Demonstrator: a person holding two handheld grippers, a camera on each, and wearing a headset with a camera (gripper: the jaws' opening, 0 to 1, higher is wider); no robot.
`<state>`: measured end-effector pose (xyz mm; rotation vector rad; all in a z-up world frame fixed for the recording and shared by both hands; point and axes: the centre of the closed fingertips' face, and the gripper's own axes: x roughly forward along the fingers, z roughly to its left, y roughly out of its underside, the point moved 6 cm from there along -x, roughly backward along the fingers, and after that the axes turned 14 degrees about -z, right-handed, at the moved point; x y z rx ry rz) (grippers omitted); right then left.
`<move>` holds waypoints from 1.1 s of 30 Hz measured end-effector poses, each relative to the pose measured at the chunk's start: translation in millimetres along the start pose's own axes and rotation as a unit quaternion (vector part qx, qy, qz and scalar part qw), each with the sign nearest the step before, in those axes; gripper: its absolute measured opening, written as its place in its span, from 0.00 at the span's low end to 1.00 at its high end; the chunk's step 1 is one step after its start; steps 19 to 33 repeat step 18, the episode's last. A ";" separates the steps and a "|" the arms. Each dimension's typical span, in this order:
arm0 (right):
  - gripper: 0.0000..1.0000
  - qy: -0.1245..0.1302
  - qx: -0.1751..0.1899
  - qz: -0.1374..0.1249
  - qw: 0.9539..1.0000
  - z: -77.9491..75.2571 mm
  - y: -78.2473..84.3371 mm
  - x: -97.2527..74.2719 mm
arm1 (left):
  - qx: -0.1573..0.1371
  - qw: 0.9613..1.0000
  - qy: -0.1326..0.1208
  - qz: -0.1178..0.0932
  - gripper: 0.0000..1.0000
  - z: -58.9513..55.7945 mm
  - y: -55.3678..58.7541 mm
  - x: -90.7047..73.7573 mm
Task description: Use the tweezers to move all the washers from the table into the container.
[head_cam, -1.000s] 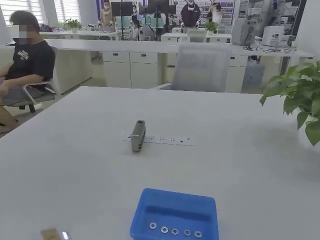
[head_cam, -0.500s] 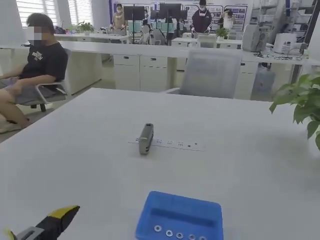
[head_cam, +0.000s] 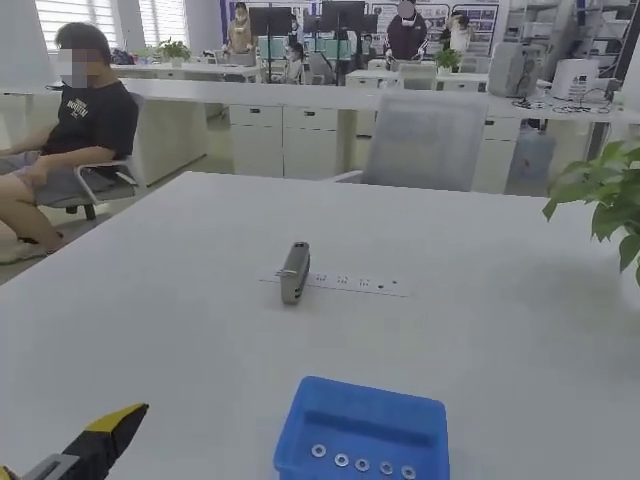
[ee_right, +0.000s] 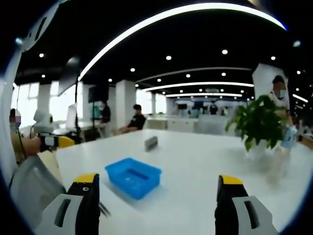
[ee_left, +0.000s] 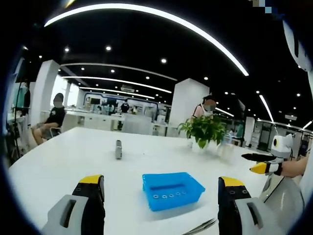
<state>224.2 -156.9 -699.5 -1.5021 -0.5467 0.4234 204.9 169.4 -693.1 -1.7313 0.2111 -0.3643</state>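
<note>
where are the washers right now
Head view: the washers lie in a row inside the blue container, bottom centre, on the table, nearer than the grey block.

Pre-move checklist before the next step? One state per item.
1. Left gripper open and holding nothing: ok.
2. Right gripper open and holding nothing: ok.
3. Tweezers in hand: not ok. They seem to lie on the table by the left gripper's jaws.
4. Container upright, top open: ok.
5. Washers in the container: ok, five in a row.
6. More washers left on the table: cannot tell.
</note>
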 end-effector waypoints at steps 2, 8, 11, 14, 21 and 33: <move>0.97 -0.001 0.001 0.006 1.000 0.2 0.6 -0.4 | 0.006 1.000 -0.002 0.003 0.99 1.2 1.0 -0.6; 0.92 0.017 0.024 0.018 0.999 -4.6 5.0 -3.5 | -0.011 1.000 -0.018 0.004 0.98 10.6 2.7 -4.0; 0.91 0.025 0.028 0.017 0.999 -6.2 4.7 -4.6 | -0.019 1.000 -0.025 0.004 0.96 12.7 3.2 -5.0; 0.89 0.033 0.031 0.015 0.999 -8.0 3.9 -5.8 | -0.020 0.999 -0.027 0.004 0.96 13.2 3.2 -5.3; 0.87 0.042 0.037 0.018 0.998 -9.9 4.4 -6.4 | -0.019 1.000 -0.022 0.008 0.96 11.9 4.0 -5.2; 0.87 0.042 0.037 0.018 0.998 -9.9 4.4 -6.4 | -0.019 1.000 -0.022 0.008 0.96 11.9 4.0 -5.2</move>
